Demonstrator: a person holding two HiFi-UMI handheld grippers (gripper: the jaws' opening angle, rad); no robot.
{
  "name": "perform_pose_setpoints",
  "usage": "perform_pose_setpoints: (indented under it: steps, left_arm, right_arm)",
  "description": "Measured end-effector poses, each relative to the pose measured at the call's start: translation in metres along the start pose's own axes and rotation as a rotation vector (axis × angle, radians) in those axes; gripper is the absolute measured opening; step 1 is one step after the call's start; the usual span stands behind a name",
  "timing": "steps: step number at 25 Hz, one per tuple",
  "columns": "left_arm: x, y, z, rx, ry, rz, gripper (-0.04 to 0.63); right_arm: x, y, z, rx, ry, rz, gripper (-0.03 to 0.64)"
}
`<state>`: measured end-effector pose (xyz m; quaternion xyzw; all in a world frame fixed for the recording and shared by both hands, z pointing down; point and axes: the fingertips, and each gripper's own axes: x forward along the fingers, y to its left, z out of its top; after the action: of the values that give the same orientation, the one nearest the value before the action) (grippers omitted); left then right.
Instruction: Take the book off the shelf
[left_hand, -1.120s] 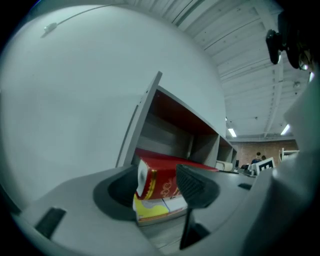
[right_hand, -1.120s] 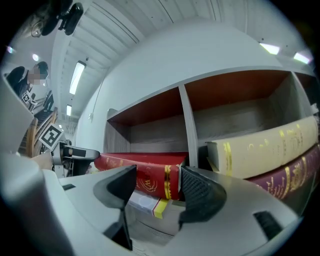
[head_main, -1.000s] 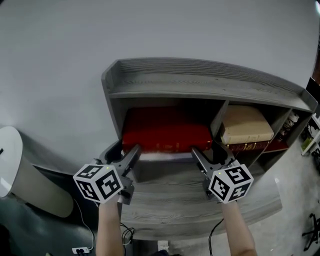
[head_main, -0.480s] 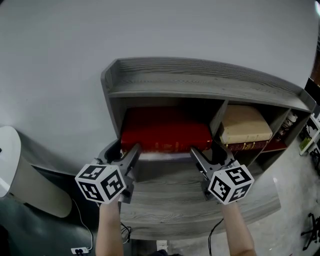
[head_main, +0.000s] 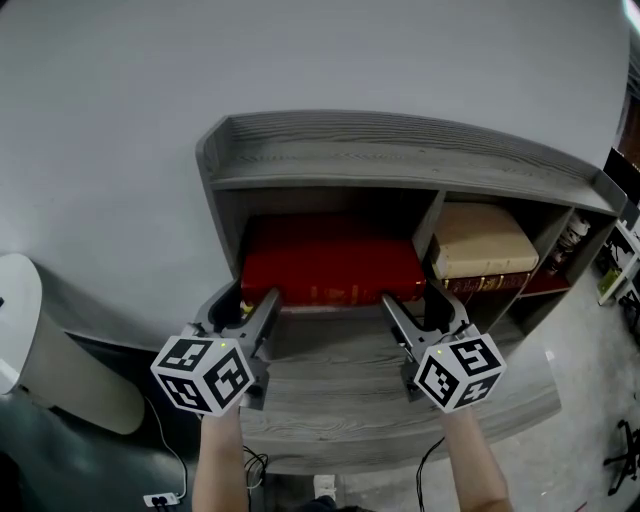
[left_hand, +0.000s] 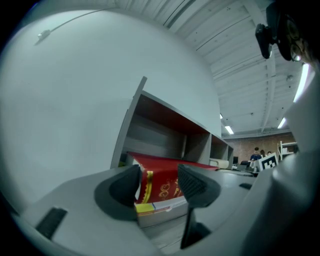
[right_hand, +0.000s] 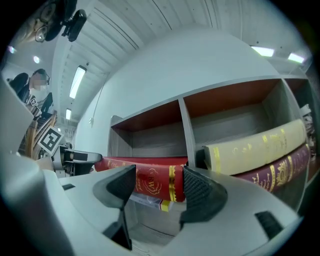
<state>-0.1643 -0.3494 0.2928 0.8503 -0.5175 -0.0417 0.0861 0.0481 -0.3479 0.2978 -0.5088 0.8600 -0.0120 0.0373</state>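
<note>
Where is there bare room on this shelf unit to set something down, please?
The top board is bare from its raised back rim to its front edge. The lower ledge is bare beneath and between the left gripper and right gripper. Crowded: the red book fills the left compartment; a beige book lies on a dark red book in the right one.

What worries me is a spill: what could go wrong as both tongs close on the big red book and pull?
The thin book under the red book could slide out with it and fall. The left tongs and right tongs are open at opposite ends, so an uneven grip might twist the book. The right tongs sit near the divider and might catch it.
</note>
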Motion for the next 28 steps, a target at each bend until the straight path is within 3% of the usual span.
perform_pose_setpoints:
  steps: [28]
  left_arm:
    - [-0.079, -0.050, 0.009, 0.070, -0.121, 0.048, 0.235]
  right_arm:
    - [-0.073, 0.034, 0.017, 0.003, -0.117, 0.035, 0.279]
